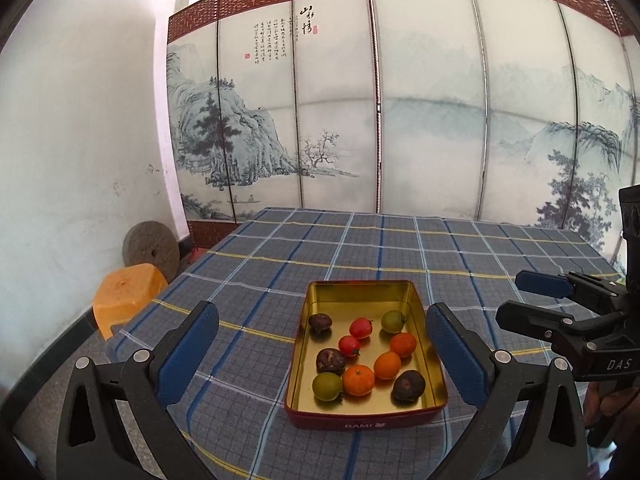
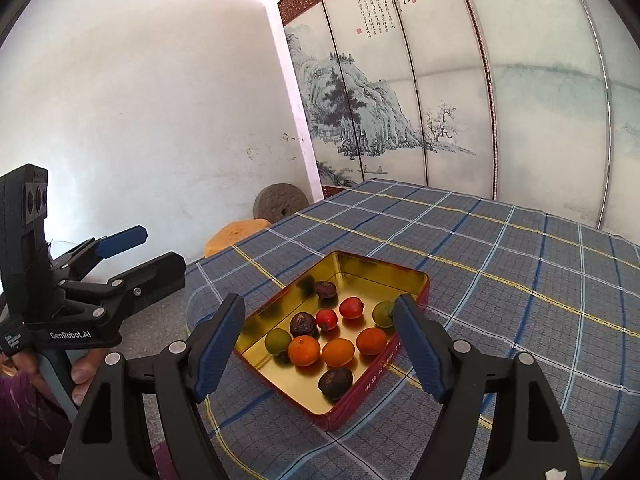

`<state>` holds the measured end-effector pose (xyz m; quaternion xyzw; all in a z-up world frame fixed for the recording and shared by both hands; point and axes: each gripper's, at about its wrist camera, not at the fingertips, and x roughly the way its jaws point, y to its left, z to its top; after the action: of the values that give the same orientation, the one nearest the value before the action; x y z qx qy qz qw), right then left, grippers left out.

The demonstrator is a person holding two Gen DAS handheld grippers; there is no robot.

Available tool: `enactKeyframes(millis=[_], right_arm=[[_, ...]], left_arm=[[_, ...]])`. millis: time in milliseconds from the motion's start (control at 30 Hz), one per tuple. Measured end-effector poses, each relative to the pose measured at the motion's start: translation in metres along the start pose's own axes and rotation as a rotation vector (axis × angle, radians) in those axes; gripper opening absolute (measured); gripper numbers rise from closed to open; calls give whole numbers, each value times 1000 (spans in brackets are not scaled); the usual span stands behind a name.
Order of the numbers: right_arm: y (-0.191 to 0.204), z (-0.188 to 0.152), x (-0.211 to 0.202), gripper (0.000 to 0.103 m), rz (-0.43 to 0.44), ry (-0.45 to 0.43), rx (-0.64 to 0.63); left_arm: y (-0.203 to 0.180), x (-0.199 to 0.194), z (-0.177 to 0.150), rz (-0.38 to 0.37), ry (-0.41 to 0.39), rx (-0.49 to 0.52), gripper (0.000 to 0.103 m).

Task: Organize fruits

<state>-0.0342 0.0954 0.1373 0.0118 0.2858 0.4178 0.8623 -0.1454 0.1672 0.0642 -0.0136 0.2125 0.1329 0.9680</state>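
Left wrist view, left tongs point(image 1: 320, 352) spread wide, empty, tin point(image 1: 434, 386) of fruits point(image 1: 359, 379) between their tips, right tongs point(image 2: 320, 346) likewise wide, empty, tin ahead on plaid cloth point(image 1: 256, 272).

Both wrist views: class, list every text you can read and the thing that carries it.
"BAMI": near wall of the red tin.
"DAS": right gripper body.
"GenRobot.AI": left gripper body.
Small white label beside it: too small to read.
Calligraphy on the folding screen: too small to read.
Gold script on the tin's long side: blurred.
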Motion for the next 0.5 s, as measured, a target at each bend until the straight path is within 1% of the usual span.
enactKeyframes(millis=[100,167,267,400,467,500], right_arm=[[-2,-2,-8,78,-5,-12,6],[-5,-3,-13,82,-7,-21,15],[-11,-6,-17,83,-18,-24,25],[-29,-14,-21,88,-38,-12,45],[-48,-20,-22,93,-74,7,55],[-57,-23,-23,94,-93,16,63]], left_arm=[[-3,-5,0,-1,0,5,103],[-5,-5,0,-2,6,11,103],[-8,-5,1,-8,15,21,103],[-14,6,1,-27,67,31,103],[-16,15,0,-48,101,28,103],[-17,20,1,-49,118,29,103]])
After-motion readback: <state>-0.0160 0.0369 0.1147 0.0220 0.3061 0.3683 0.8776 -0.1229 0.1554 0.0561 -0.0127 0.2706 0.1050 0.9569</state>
